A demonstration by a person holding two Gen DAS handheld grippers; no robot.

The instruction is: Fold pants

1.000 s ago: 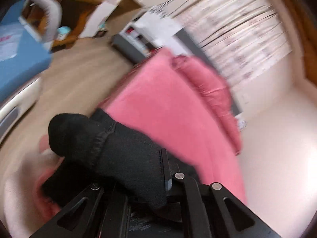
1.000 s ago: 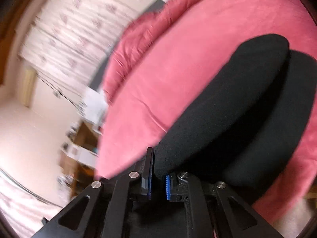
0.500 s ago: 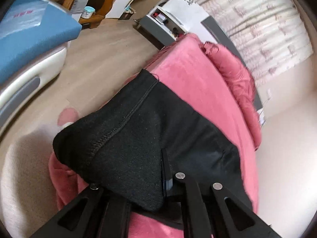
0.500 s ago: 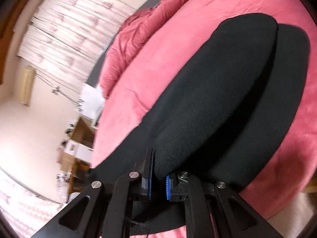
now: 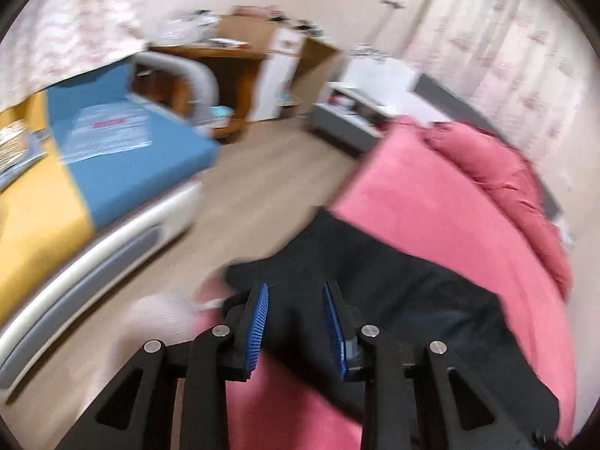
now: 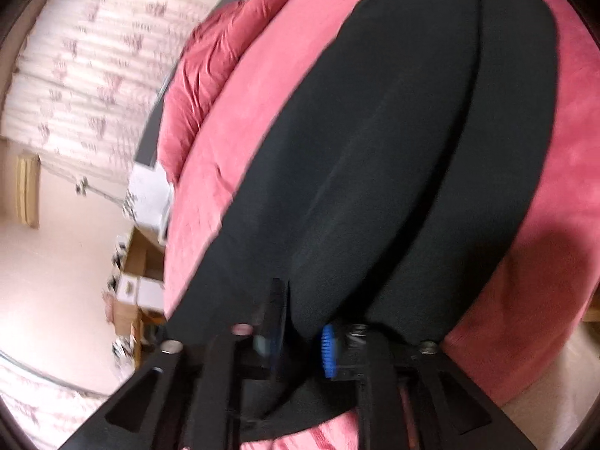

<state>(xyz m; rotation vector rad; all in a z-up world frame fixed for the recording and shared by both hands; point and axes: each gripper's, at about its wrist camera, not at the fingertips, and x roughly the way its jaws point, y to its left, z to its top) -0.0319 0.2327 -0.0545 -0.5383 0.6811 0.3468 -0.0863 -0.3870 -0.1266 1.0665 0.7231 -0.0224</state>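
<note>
The black pants lie folded on the pink bed cover, near its front corner. In the left wrist view my left gripper hovers just over the pants' edge. Its jaws are opening and its blue pads are bare, gripping nothing. In the right wrist view the pants stretch away as two long stacked layers on the bed cover. My right gripper sits at their near end, jaws opening, with a thick fold of the pants still between the fingers.
A low bed with a blue and yellow mattress stands left across the wooden floor. Behind it are a wooden desk and a white and grey shelf unit. A bunched pink duvet lies along the bed's far side.
The left gripper let go of the pants, which now lie flat on the bed, and it swung left with its pads apart. The right gripper sank toward the bed and its jaws parted slightly.
</note>
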